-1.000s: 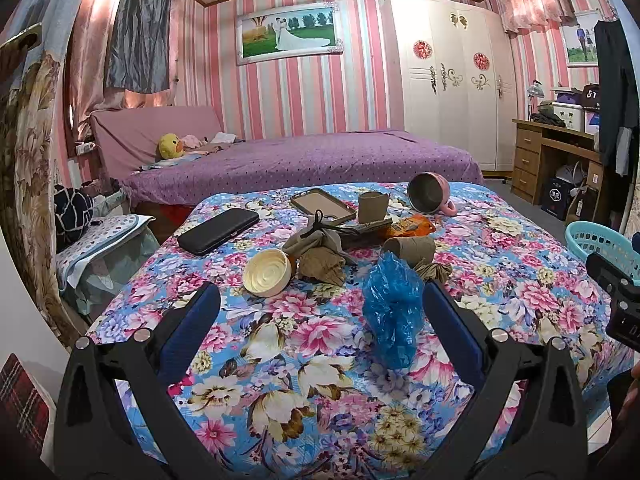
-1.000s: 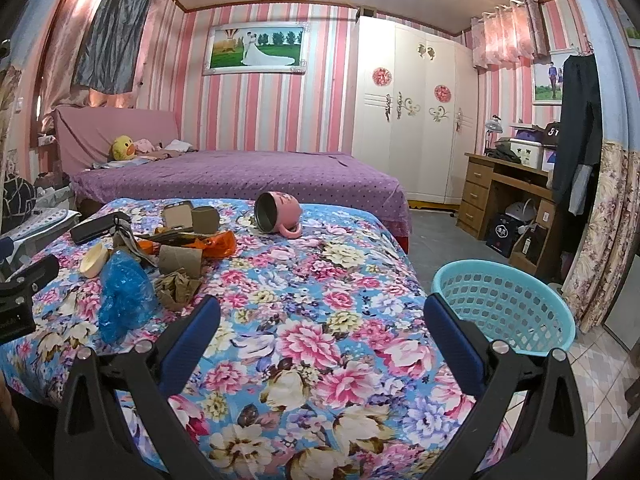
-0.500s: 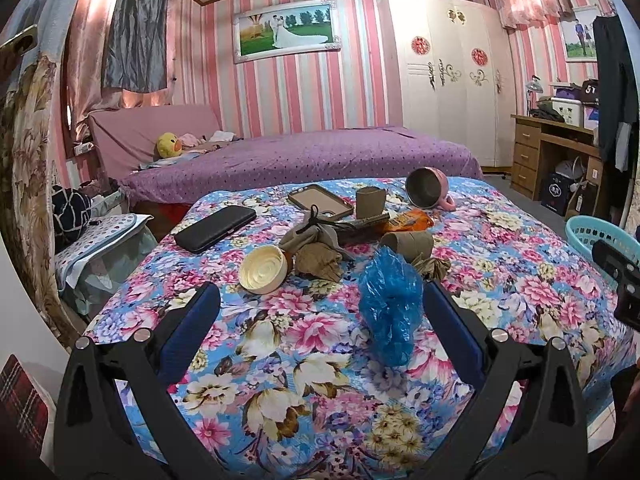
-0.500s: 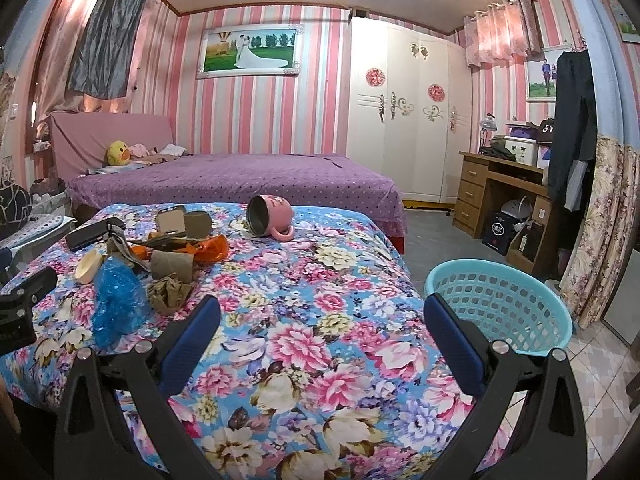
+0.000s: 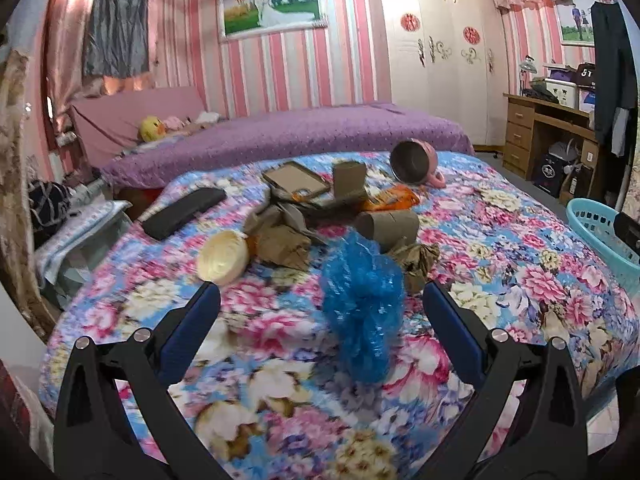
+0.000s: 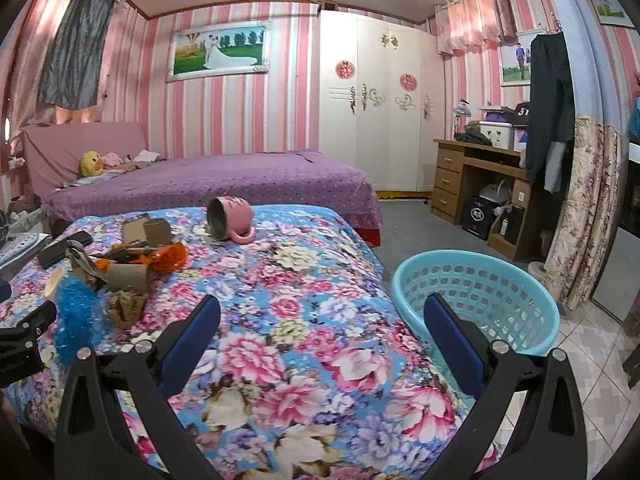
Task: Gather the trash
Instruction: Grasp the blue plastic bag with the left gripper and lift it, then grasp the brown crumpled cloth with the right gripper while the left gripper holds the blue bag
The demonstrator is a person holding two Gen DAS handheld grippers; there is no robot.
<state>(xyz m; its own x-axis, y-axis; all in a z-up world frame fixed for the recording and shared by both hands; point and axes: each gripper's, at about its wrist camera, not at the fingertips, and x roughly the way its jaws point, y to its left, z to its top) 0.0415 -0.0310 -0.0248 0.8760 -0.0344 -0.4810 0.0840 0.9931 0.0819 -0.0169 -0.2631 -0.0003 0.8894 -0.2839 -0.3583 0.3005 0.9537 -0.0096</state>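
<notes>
On the floral bedspread (image 5: 520, 264), going left to right in the left wrist view: a black phone (image 5: 184, 212) lies far left, then a cream round lid (image 5: 222, 256) nearer in, touching a crumpled brown paper (image 5: 282, 240). Beyond that sit a flat brown tray (image 5: 296, 178) and an upright cardboard cup (image 5: 349, 174). In the middle is a crumpled blue plastic bag (image 5: 362, 312) — it lies between the blue pads of the left gripper (image 5: 320, 338), whose jaws stand wide apart and touch nothing. Just behind the bag lie a cardboard tube (image 5: 388, 224) on its side and a second brown paper wad (image 5: 416, 260); an orange wrapper (image 5: 394, 198) is further back. A pink mug (image 5: 416, 162) lies tipped over at the far right of the heap.

The right gripper (image 6: 320, 338) hovers over bare bedspread — jaws spread wide, holding nothing. To its right, off the bed's edge, a turquoise basket (image 6: 532, 308) stands on the floor.
</notes>
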